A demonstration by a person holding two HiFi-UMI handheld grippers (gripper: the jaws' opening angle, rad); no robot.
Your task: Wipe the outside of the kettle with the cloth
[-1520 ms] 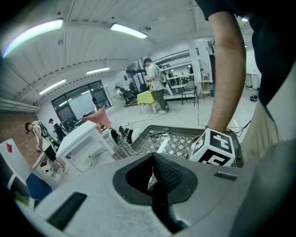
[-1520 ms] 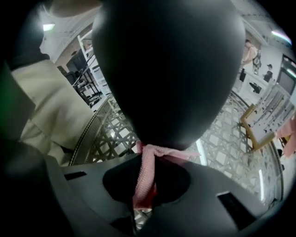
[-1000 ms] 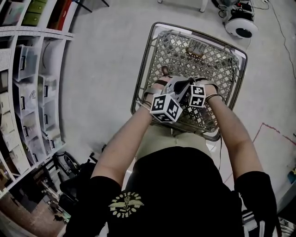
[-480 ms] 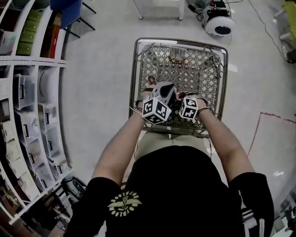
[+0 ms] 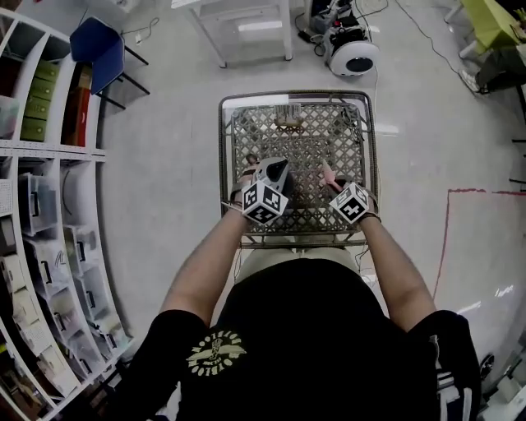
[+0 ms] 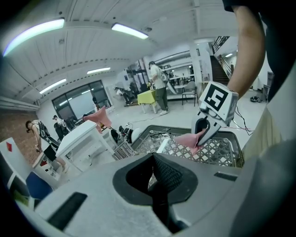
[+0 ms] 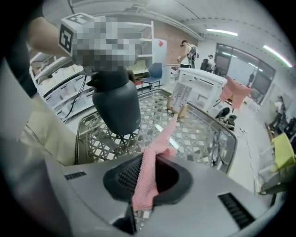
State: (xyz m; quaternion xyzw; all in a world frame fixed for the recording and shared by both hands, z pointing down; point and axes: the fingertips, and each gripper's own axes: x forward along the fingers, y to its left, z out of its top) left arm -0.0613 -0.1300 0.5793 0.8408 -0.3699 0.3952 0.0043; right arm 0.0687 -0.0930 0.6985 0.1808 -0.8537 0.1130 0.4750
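In the head view my left gripper (image 5: 268, 182) holds a dark grey kettle (image 5: 273, 174) over the near part of a wire shopping cart (image 5: 222, 148). The right gripper view shows the kettle (image 7: 116, 105) hanging in the air above the cart's mesh, gripped from its top. My right gripper (image 5: 335, 185) is shut on a pink cloth (image 5: 327, 176) and stands to the kettle's right, apart from it. The cloth (image 7: 150, 171) runs up out of the right jaws and trails forward. From the left gripper view the right gripper (image 6: 202, 132) and its cloth (image 6: 188, 140) show ahead.
White shelving (image 5: 49, 214) with bins curves along the left. A blue chair (image 5: 99, 45), a white table (image 5: 246, 16) and a round white machine (image 5: 352, 51) stand beyond the cart. A red line (image 5: 485, 191) marks the floor at right. People stand far off.
My right gripper has drawn away from the kettle to the right, rolling and taking the pink cloth with it. The two marker cubes, close together before, now stand apart. The left gripper keeps the kettle still.
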